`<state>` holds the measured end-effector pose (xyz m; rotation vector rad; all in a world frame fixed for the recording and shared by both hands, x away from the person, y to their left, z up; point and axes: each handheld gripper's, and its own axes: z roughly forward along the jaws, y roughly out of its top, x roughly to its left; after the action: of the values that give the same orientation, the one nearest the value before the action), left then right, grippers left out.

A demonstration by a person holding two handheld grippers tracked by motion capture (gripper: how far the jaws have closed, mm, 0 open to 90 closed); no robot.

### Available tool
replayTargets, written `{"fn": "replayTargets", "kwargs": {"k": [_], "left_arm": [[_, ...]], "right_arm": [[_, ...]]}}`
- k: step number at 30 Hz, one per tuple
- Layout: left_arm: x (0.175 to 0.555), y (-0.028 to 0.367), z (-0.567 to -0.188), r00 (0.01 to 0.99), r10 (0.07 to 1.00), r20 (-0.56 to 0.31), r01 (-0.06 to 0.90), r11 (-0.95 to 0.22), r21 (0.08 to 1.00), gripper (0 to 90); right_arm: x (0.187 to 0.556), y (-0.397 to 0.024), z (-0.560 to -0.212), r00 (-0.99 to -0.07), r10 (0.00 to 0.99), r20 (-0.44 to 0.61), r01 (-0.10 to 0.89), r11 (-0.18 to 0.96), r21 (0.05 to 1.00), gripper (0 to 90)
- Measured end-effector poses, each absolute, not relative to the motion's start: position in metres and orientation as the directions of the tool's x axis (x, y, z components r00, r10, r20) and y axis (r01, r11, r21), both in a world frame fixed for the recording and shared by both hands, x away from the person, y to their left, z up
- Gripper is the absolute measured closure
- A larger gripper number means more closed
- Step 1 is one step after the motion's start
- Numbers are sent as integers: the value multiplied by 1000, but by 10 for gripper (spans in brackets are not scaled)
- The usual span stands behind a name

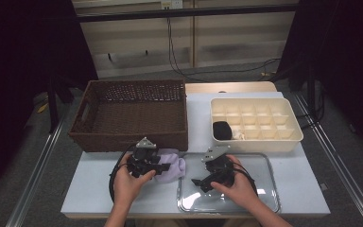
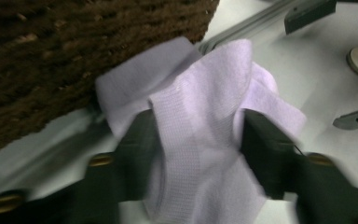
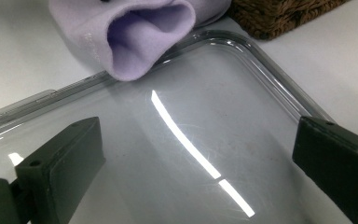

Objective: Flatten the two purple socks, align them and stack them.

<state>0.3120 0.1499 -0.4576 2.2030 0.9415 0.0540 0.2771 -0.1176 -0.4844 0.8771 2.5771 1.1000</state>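
The lavender sock [image 2: 200, 116] is held bunched between the jaws of the left gripper [image 1: 158, 166], just in front of the wicker basket [image 1: 132, 137]. Soft, light and limp, it is probably best gripped through its folded middle. The right gripper [image 3: 196, 172] is held wide open, empty, right of the basket over the clear tray [image 3: 270, 79].

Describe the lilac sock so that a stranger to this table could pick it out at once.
Start at the brown wicker basket on the table's left half. Just in front of its near right corner, beside the clear plastic tray, lies the lilac sock, between the left gripper's jaws. It is the only pale purple, soft thing there.
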Motion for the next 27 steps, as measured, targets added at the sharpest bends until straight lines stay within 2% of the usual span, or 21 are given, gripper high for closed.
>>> {"fn": "replayTargets", "kwargs": {"k": [2, 6, 10, 13, 20, 24, 25, 27], "left_arm": [[311, 147, -456, 731, 640, -236, 616, -470, 632, 594], [310, 145, -452, 749, 620, -234, 599, -483, 639, 678], [309, 142, -451, 762, 601, -242, 590, -490, 642, 721], [308, 138, -451, 779, 582, -235, 574, -511, 640, 733], [307, 136, -452, 790, 568, -229, 562, -524, 640, 734], [308, 136, -453, 797, 557, -235, 558, -527, 641, 734], [308, 136, -454, 797, 557, -235, 558, -528, 640, 734], [307, 135, -455, 798, 554, -238, 559, -531, 637, 733]], "right_arm": [[277, -118, -484, -798, 601, 41, 446, 543, 712, 57], [281, -122, -481, -793, 607, 50, 441, 515, 735, 264], [285, -122, -479, -794, 603, 84, 456, 498, 738, 400], [289, -117, -478, -803, 592, 71, 443, 513, 735, 450], [306, -105, -474, -817, 573, 70, 429, 522, 737, 491], [309, -95, -475, -843, 529, 101, 420, 527, 739, 535], [309, -93, -476, -843, 528, 101, 421, 530, 736, 556], [309, -89, -478, -855, 508, 106, 412, 540, 734, 655]]}}
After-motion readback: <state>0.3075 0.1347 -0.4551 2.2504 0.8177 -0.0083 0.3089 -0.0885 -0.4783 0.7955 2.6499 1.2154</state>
